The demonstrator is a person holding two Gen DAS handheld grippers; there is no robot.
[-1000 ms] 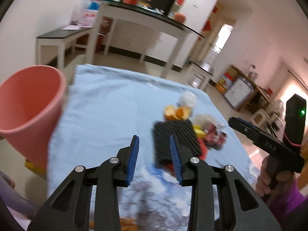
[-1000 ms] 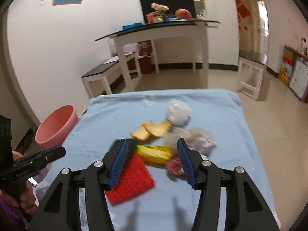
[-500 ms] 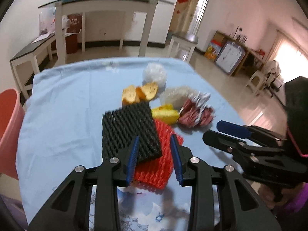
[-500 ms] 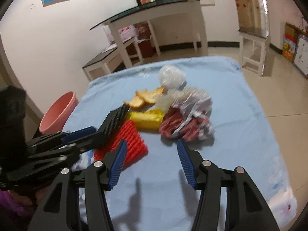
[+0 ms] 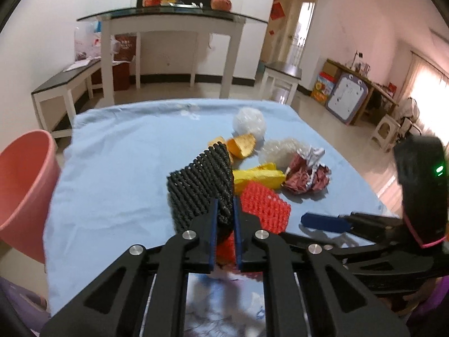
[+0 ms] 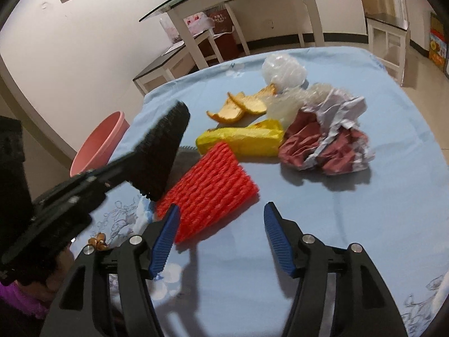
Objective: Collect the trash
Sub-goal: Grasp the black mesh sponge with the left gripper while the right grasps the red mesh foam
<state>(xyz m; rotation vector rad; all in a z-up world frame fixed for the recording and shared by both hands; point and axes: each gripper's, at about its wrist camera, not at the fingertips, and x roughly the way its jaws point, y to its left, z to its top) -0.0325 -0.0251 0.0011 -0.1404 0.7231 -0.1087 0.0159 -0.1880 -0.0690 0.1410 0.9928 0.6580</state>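
The left gripper (image 5: pixel 225 219) is seen with its jaws drawn narrow and clamped on one corner of the black foam net (image 5: pixel 202 185), which is raised off the blue cloth (image 5: pixel 118 174) and tilted in the right wrist view, where it (image 6: pixel 164 151) stands at about 9 o'clock. The right gripper (image 6: pixel 221 236) is held with its jaws wide apart and nothing between them, low over the cloth at 6 o'clock. The red foam net (image 6: pixel 209 191) lies flat on the cloth just ahead of the right gripper's left finger, its near corner close to that fingertip; contact cannot be determined. Touching its far edge, the yellow wrapper (image 6: pixel 241 137) is noted, with the orange peel (image 6: pixel 238 108) beyond it at 12 o'clock. The crumpled maroon and silver foil (image 6: pixel 328 137) lies at 1 o'clock, beside the yellow wrapper. A clear crumpled plastic piece (image 6: pixel 291 101) is found between peel and foil, and a white plastic ball (image 6: pixel 283 70) farther back. The pink bin (image 5: pixel 25 191) stands off the table's left edge, at 9 o'clock in the left wrist view.
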